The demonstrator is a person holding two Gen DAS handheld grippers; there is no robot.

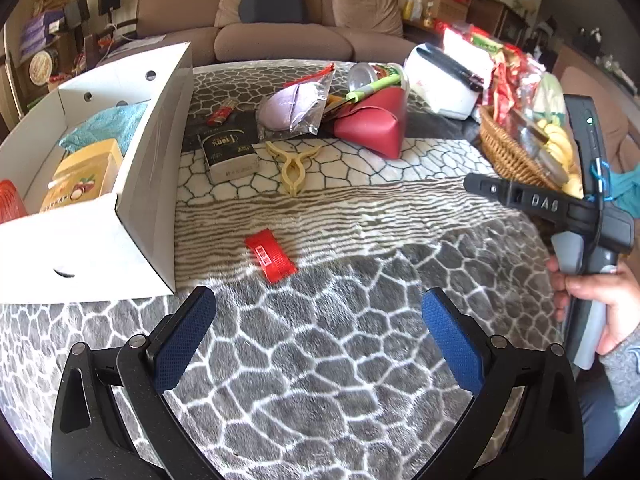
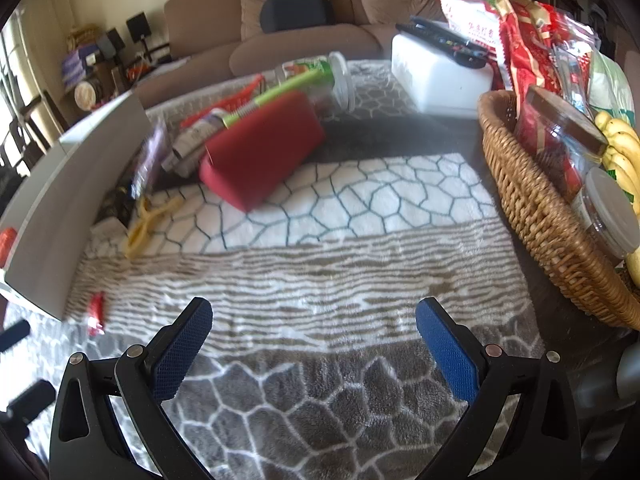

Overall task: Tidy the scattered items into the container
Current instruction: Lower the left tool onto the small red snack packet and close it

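A white cardboard box (image 1: 152,152) stands at the left on the patterned blanket; it holds a teal cloth (image 1: 108,124) and a yellow packet (image 1: 86,174). A small red packet (image 1: 271,255) lies just ahead of my open left gripper (image 1: 316,312), which has nothing between its fingers. Farther back lie a cream clip (image 1: 295,168), a black-and-white pack (image 1: 230,156), a red lighter (image 1: 220,116), a bagged purple item (image 1: 294,106) and a red pouch (image 1: 370,124). My right gripper (image 2: 314,320) is open and empty above the blanket, with the red pouch (image 2: 260,156) well ahead of it.
A wicker basket (image 2: 532,208) with jars, bananas and snack bags stands at the right. A white case (image 2: 436,76) with remotes on top and a tipped clear jar (image 2: 324,76) lie at the back. A brown sofa (image 1: 280,12) is behind the table. A hand (image 1: 600,304) holds the right gripper's handle.
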